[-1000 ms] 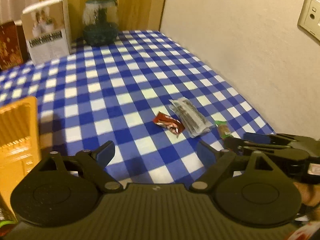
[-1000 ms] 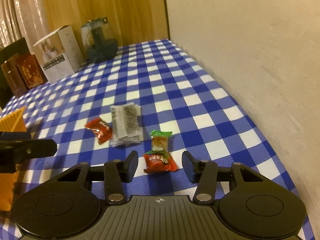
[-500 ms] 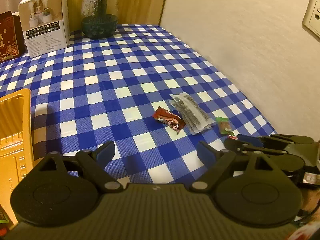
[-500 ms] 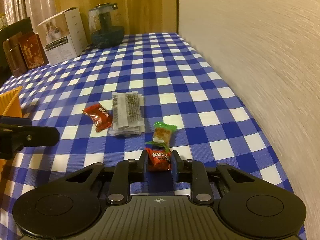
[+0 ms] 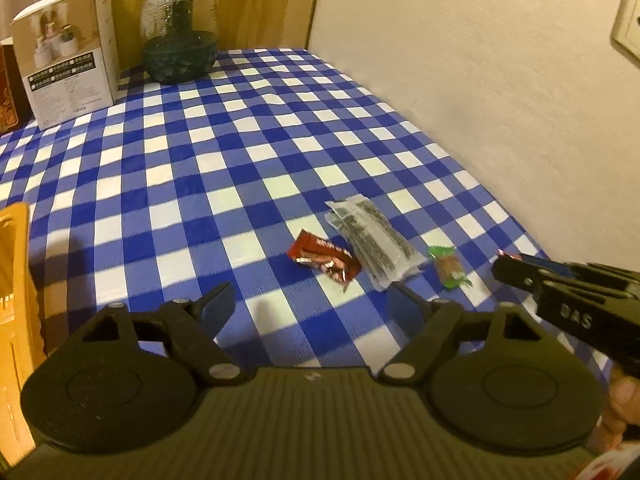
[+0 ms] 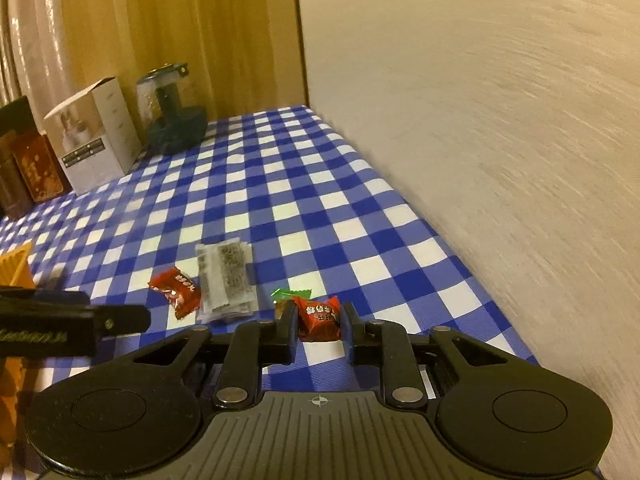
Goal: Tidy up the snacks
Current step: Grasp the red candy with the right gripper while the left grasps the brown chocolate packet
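My right gripper (image 6: pixel 319 316) is shut on a small red candy packet (image 6: pixel 320 318) and holds it above the checked tablecloth. On the cloth lie a dark red snack packet (image 5: pixel 324 259), also in the right wrist view (image 6: pixel 178 292), a clear sachet of dark grains (image 5: pixel 374 242) (image 6: pixel 226 280), and a green-ended candy (image 5: pixel 448 268) (image 6: pixel 290 294). My left gripper (image 5: pixel 310 306) is open and empty, low over the cloth just in front of the dark red packet. The right gripper shows at the right edge of the left wrist view (image 5: pixel 508 266).
An orange tray (image 5: pixel 14 280) stands at the left. At the far end are a white box (image 5: pixel 70 68), a dark glass jar (image 5: pixel 180 34) and brown boxes (image 6: pixel 28 168). A wall (image 5: pixel 480 100) runs along the table's right edge.
My right gripper closed on the red candy packet and has lifted it off the cloth. My left gripper stayed open and shifted slightly nearer the snacks.
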`<state>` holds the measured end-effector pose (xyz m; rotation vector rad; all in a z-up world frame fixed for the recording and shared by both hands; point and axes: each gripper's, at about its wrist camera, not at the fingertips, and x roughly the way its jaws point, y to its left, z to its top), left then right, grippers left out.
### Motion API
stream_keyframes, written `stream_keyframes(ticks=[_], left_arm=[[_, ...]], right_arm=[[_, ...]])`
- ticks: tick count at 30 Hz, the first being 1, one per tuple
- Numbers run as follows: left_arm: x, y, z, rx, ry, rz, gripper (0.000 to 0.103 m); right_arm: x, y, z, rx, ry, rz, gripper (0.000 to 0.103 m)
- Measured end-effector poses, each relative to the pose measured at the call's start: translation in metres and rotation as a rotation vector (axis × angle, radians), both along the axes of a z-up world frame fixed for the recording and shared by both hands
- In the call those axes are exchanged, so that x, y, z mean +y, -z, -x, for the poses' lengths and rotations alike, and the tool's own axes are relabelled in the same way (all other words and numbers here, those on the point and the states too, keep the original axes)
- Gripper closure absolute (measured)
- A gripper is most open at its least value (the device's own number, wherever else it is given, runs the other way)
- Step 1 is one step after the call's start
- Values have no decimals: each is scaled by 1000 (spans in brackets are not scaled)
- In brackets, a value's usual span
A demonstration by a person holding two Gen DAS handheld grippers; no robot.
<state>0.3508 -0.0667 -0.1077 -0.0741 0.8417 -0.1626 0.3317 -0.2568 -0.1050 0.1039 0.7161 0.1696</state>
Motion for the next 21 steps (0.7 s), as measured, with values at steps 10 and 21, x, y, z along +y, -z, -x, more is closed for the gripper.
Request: stream_keyframes(ticks=[10, 21], left_arm=[[-21, 17, -48, 84, 161, -169, 36], [-27, 27, -67, 85, 285, -165, 55]], right_arm=[[-6, -2, 1, -6, 25, -30, 81], [-10, -2, -1, 0, 46, -52, 81]])
